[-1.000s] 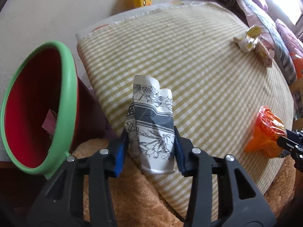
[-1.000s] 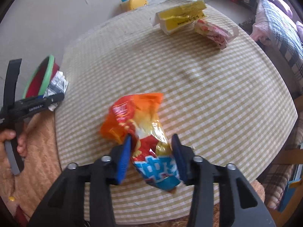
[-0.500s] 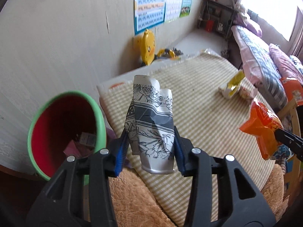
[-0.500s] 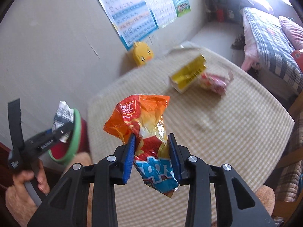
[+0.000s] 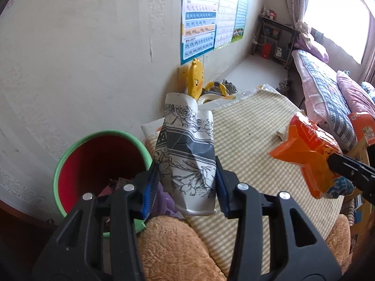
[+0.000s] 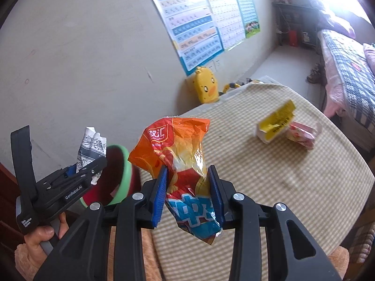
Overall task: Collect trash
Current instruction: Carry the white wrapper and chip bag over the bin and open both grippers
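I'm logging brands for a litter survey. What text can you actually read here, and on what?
"GenRobot.AI": side of the left gripper.
"Data Acquisition System": its handle, small print.
"双汇": top of the orange snack bag in the right gripper.
Wall posters, yellow wrapper, floral paper: too blurred to read.

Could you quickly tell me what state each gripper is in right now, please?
Left gripper: closed on the crumpled black-and-white floral wrapper.
Right gripper: closed on the orange snack bag.
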A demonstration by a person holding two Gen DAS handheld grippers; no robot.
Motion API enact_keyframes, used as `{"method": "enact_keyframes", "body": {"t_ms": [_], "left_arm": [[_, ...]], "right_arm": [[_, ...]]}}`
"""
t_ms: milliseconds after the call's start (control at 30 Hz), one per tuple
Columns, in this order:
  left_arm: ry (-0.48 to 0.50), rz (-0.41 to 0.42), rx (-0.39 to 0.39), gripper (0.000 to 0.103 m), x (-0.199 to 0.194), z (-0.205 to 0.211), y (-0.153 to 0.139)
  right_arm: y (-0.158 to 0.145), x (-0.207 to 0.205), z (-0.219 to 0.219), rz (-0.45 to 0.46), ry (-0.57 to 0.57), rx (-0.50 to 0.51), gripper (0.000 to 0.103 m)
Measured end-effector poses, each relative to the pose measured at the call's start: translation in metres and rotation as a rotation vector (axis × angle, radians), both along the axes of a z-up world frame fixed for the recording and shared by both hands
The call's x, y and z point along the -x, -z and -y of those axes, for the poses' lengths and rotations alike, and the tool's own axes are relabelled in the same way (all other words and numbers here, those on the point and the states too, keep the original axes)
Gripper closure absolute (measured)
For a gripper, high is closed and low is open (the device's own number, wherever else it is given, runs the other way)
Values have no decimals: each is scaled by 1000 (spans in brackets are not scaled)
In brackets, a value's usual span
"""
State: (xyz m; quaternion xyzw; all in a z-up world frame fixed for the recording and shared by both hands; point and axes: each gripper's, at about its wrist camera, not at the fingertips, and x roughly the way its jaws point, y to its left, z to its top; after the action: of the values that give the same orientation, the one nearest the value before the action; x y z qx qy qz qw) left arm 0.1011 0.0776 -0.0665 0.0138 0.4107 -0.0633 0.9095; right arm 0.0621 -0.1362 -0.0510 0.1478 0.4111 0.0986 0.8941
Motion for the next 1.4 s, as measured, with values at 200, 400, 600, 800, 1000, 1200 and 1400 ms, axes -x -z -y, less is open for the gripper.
{"method": "enact_keyframes", "body": {"t_ms": [200, 400, 600, 800, 1000, 1200, 1400], "left_arm": [[-34, 7, 0, 61, 1, -18, 2], [-67, 4, 9, 61, 2, -37, 5], [-115, 18, 3, 61, 4, -57, 4], [-155, 32, 2, 61, 4, -73, 3], [-184, 32, 2, 61, 4, -87, 6], [-206, 26, 5, 61, 4, -99, 9], [-238, 10, 4, 61, 4, -115, 16]], "right_arm": [[0, -6, -26, -2, -46, 14, 70], [1, -11, -47, -9, -77, 25, 69], [1, -17, -63, 0, -95, 30, 69], [3, -22, -78, 3, -117, 34, 69], [2, -28, -95, 3, -149, 37, 69], [2, -35, -112, 7, -182, 43, 69], [5, -43, -129, 6, -214, 49, 69]]}}
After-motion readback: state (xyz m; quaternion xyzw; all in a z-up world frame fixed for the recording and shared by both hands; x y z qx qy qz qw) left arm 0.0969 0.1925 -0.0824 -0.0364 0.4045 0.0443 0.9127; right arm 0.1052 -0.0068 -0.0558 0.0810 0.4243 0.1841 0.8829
